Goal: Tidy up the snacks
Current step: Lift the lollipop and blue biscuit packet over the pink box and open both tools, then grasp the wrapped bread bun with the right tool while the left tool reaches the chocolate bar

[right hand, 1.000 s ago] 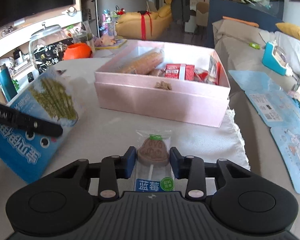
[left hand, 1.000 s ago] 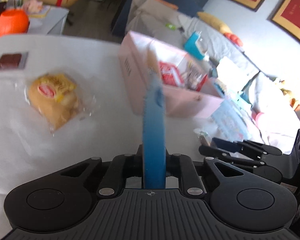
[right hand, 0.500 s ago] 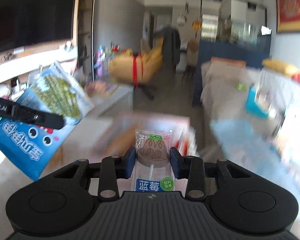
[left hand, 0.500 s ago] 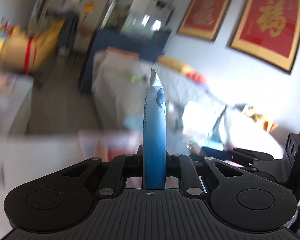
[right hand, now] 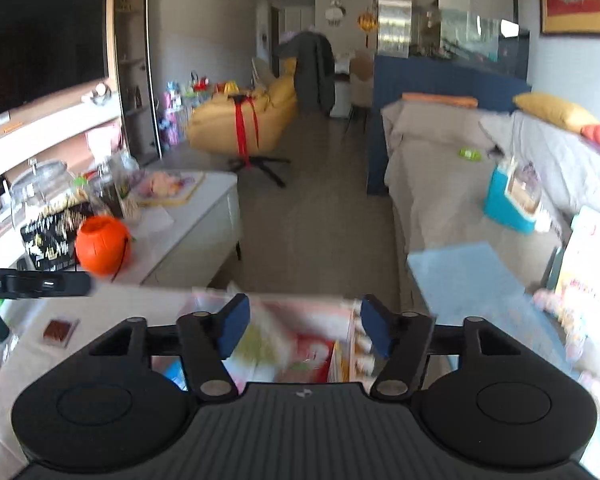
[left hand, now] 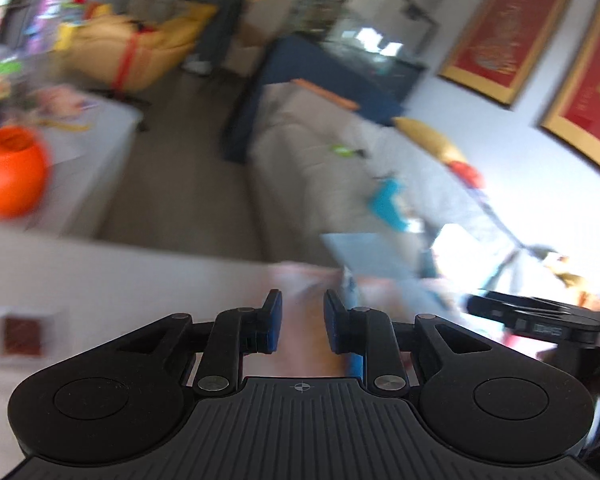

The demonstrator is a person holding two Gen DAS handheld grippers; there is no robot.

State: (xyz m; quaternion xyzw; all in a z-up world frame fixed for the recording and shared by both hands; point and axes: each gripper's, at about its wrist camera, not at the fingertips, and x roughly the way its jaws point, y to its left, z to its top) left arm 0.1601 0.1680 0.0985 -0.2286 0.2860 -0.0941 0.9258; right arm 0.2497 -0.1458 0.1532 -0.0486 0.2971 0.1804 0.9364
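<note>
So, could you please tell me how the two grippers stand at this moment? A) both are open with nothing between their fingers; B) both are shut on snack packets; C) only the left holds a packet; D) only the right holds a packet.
A: the left gripper shows a clear gap between its blue pads, and the right gripper stands wide open above the blurred pink snack box, neither holding a packet.

Both wrist cams sit above the table (right hand: 152, 296), aimed forward across the room. Left view angled right toward framed pictures (left hand: 504, 40). Shared: orange pumpkin bucket (left hand: 10, 174), sofa (right hand: 440, 160), pink box (left hand: 304, 280).
</note>
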